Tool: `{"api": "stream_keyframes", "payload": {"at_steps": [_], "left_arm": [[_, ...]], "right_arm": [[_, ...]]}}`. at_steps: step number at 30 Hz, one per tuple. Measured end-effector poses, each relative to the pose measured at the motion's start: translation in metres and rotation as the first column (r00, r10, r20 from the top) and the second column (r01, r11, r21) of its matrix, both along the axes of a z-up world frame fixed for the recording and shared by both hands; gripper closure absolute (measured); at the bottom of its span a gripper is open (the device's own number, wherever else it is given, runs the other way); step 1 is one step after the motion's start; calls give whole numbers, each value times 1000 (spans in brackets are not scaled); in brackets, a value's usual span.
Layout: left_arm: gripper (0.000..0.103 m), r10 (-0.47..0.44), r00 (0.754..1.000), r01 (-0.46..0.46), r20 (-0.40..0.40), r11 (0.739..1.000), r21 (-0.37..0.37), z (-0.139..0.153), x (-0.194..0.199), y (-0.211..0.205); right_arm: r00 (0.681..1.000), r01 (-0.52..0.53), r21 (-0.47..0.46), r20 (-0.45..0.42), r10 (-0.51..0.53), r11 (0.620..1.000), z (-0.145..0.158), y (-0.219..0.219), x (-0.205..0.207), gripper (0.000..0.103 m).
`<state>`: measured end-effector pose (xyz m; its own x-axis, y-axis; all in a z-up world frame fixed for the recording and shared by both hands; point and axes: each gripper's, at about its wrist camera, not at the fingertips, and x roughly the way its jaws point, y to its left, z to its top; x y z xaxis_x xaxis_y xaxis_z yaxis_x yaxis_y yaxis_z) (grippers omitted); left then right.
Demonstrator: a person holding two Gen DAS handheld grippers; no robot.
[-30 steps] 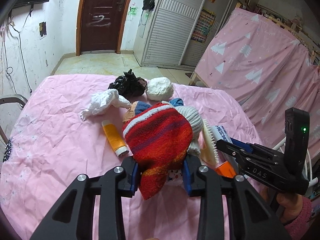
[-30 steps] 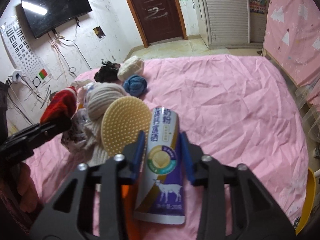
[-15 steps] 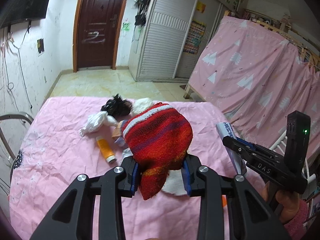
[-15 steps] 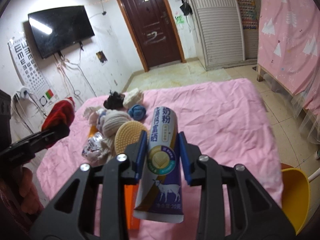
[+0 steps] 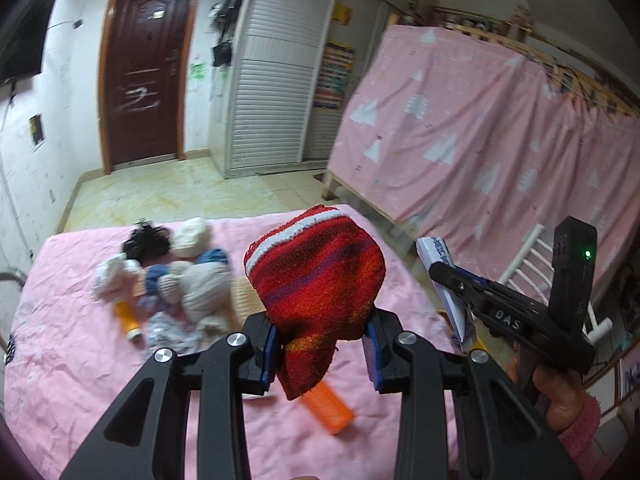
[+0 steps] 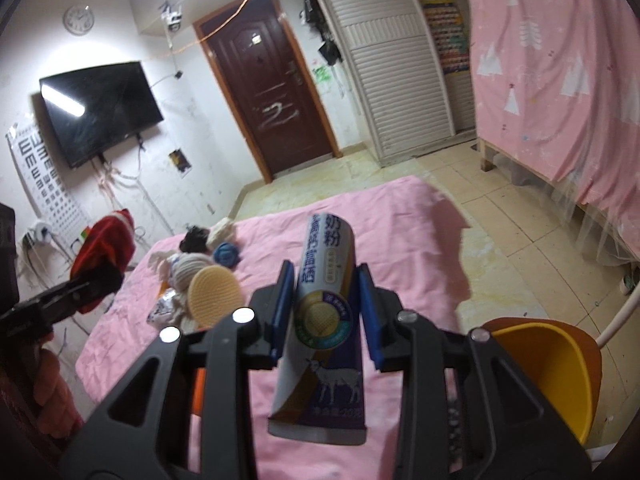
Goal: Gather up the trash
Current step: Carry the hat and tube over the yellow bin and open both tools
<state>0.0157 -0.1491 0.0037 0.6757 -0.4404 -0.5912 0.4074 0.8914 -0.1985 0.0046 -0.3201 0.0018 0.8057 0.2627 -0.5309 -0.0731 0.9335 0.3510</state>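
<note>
The tall purple-and-white milk-powder packet (image 6: 326, 320) is clamped at mid-height between the blue pads of the right gripper (image 6: 325, 312), lifted clear above the pink sheet-covered bed (image 6: 400, 232). The jaws stand narrow, pressed on the packet's sides. The packet is long and held at one band only, so a quick swing could tilt or slide it out.

The red striped knitted hat (image 5: 320, 280) is pinched by its lower part in the left gripper (image 5: 322, 344), whose jaws are likewise closed in on the wool, and it hangs above the bed. The soft knit compresses, so the grip could loosen and the hat sag free.

An orange plastic bin (image 6: 548, 368) shows at the bed's right edge; it is probably where the trash goes. A hat is likely no trash, so dropping it there would be a sorting error.

The pile of yarn balls and rags (image 5: 180, 276) and the round yellow bristle brush (image 6: 214, 294) lie on the bed, unsorted.
</note>
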Motion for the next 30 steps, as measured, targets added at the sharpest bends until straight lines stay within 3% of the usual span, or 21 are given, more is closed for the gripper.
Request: {"api": "stream_keyframes", "payload": {"at_steps": [10,17,25,28,30], "left_arm": [[78,-168,985,169,-24,985,41,-10,-7,-93],[78,-285,956,290,-75,954,73,-29,-7,-170],[78,-365,920,379,-143,921,89,-52,-9,-225],[63,-387,907,405,-169,910,91,-59,-12,-240],[46,-396,901,415,-176,906,86,-61,-15,-245]], "right_arm": [[989,146,6,7,-146,989,-6,-76,-33,73],[974,227,11,-9,-227,974,-16,-119,-53,73],[963,270,40,-20,-270,962,-24,-149,-64,72],[959,283,52,-23,-283,958,-26,-157,-69,72],[957,289,57,-25,-288,956,-27,-159,-70,72]]}}
